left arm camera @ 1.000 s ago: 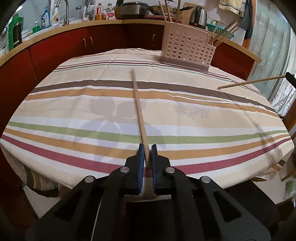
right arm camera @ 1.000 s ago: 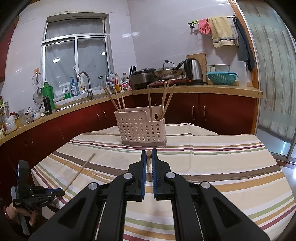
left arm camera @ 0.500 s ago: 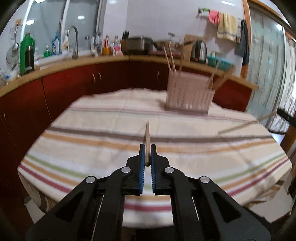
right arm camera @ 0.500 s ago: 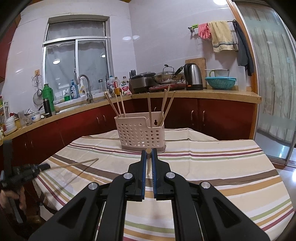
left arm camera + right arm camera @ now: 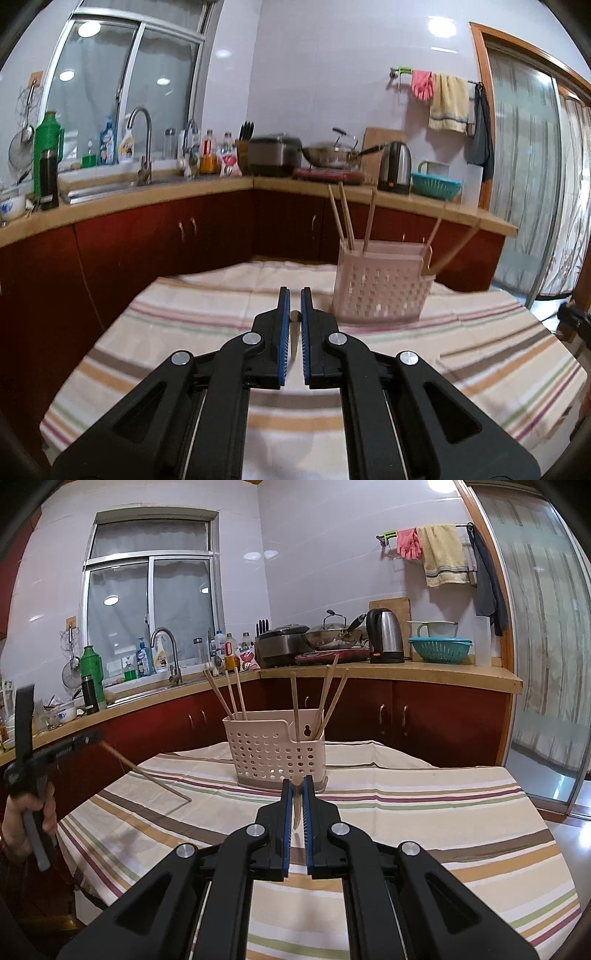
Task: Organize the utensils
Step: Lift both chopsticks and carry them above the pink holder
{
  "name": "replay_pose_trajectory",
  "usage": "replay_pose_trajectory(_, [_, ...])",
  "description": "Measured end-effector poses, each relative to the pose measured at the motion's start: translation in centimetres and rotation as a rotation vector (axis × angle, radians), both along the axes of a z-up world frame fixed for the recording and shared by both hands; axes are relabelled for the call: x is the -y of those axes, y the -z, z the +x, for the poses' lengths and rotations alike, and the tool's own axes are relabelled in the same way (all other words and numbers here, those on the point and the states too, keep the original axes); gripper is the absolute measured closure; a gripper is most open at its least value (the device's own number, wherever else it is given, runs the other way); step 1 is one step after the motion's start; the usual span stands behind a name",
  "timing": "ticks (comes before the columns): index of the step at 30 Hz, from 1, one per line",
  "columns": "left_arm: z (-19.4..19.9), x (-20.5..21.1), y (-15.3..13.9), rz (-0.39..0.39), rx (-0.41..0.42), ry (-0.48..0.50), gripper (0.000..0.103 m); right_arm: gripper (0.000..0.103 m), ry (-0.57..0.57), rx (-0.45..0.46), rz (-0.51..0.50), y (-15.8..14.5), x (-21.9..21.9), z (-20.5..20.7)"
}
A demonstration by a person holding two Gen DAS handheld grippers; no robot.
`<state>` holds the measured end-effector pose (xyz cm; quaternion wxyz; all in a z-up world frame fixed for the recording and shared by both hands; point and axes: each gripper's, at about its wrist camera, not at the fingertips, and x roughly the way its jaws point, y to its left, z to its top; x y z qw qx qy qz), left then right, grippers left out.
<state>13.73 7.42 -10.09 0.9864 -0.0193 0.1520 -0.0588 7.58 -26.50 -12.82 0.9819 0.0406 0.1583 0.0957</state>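
I have a chopstick point(image 5: 296, 805) pinched end-on between the blue pads of my right gripper point(image 5: 296, 786), its tip showing just past the fingertips and pointing toward the far side of the table. My left gripper point(image 5: 294, 295) is likewise clamped on a second chopstick point(image 5: 294, 332), seen end-on in its own view; in the right wrist view that same stick point(image 5: 147, 775) slants from the gripper down and to the right, its tip at or just above the striped tablecloth point(image 5: 424, 812) on the left, I cannot tell which. The left hand point(image 5: 26, 812) grips the tool's handle at the near left edge. The perforated utensil basket point(image 5: 275, 753) stands upright on the cloth toward the far side, directly ahead of the right gripper and to the right of the left one. It already holds six chopsticks: three point(image 5: 231, 694) leaning left in one end, three point(image 5: 321, 698) leaning at the other. Behind the table runs a red-fronted kitchen counter point(image 5: 443, 675) carrying a kettle point(image 5: 384, 635), a wok point(image 5: 330, 637) and a teal colander point(image 5: 439, 648), with a sink tap point(image 5: 166, 653) to the far left under the window point(image 5: 151, 605).
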Motion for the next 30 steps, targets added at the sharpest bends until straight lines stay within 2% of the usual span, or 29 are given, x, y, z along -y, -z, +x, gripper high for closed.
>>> replay_pose_trajectory(11, [4.7, 0.0, -1.5, -0.021, 0.073, -0.01, 0.097, 0.097, -0.011, -0.001, -0.02, -1.0, -1.0, 3.2])
replay_pose_trajectory(18, [7.3, 0.4, -1.0, -0.023, 0.045, 0.01, 0.097, 0.097, -0.017, -0.015, -0.028, -0.9, -1.6, 4.9])
replay_pose_trajectory(24, [6.9, 1.3, -1.1, -0.001, 0.057, 0.041, 0.097, 0.097, -0.017, -0.02, -0.026, -1.3, -1.8, 5.4])
replay_pose_trajectory(30, [5.9, 2.5, -3.9, -0.009, 0.086, 0.1, 0.097, 0.097, -0.015, -0.002, -0.011, -3.2, -1.4, 5.8])
